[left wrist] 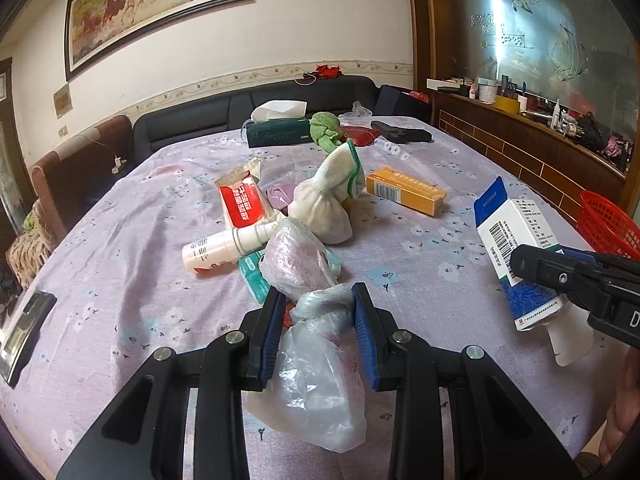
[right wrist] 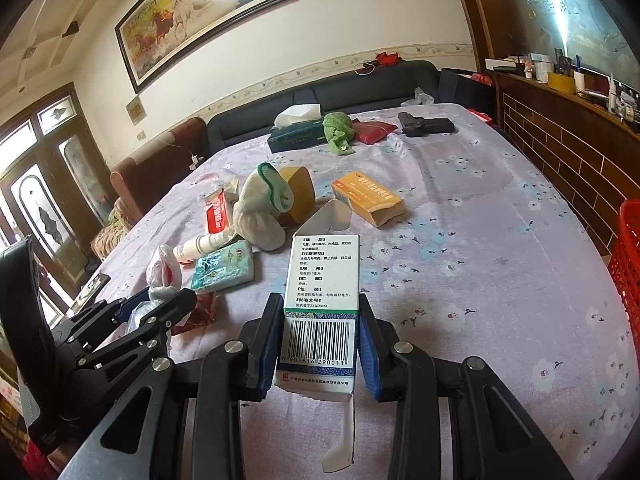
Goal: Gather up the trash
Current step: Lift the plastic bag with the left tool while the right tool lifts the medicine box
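Note:
My left gripper is shut on a knotted clear plastic bag, held over the table's near side; the bag also shows in the right wrist view. My right gripper is shut on a white and blue medicine box with open flaps, also visible in the left wrist view. On the purple cloth lie a white spray bottle, a red sachet, a teal tissue pack, a white sock bundle and an orange box.
A red basket stands at the table's right edge. At the far end are a dark tissue box, a green cloth, a red pouch and a black case. A phone lies at the left edge.

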Motion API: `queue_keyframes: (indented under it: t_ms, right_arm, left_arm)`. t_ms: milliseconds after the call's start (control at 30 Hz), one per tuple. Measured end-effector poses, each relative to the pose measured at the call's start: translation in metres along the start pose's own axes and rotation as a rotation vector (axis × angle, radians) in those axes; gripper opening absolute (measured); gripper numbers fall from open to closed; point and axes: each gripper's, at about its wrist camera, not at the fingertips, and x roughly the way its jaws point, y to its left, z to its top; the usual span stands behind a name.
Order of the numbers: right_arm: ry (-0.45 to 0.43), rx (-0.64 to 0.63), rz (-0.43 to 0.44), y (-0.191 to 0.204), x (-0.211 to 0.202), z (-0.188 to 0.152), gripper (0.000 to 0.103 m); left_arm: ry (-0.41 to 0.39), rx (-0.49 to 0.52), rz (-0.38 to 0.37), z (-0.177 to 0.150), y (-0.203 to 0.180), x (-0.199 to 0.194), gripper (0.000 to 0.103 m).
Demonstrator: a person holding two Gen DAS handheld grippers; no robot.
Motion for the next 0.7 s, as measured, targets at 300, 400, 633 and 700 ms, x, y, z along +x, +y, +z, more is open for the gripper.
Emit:
queue_keyframes:
  t_ms: [300,400,633,700]
  right_arm:
    - [0.005,0.008,0.005,-0.0029,0.0009,-0.0013,0.037]
    - [0.005,0.010,0.006,-0.0033,0.0009,-0.0012,0.037]
    - [0.004,0.021,0.009,-0.0059,-0.0006,-0.0002,0.037]
    - [0.004,0.030,0.012,-0.0091,-0.0020,0.0016,0.037]
  left_arm:
    - [-0.008,0.014,0.014,0.0016,-0.0025,-0.0020,0.032]
    - [-0.008,0.017,0.014,0.0019,-0.0037,-0.0026,0.032]
    - [-0.003,0.018,-0.003,0.0047,-0.0070,-0.0035,0.032]
    - [0.007,0.012,-0.037,0.0080,-0.0074,-0.0037,0.032]
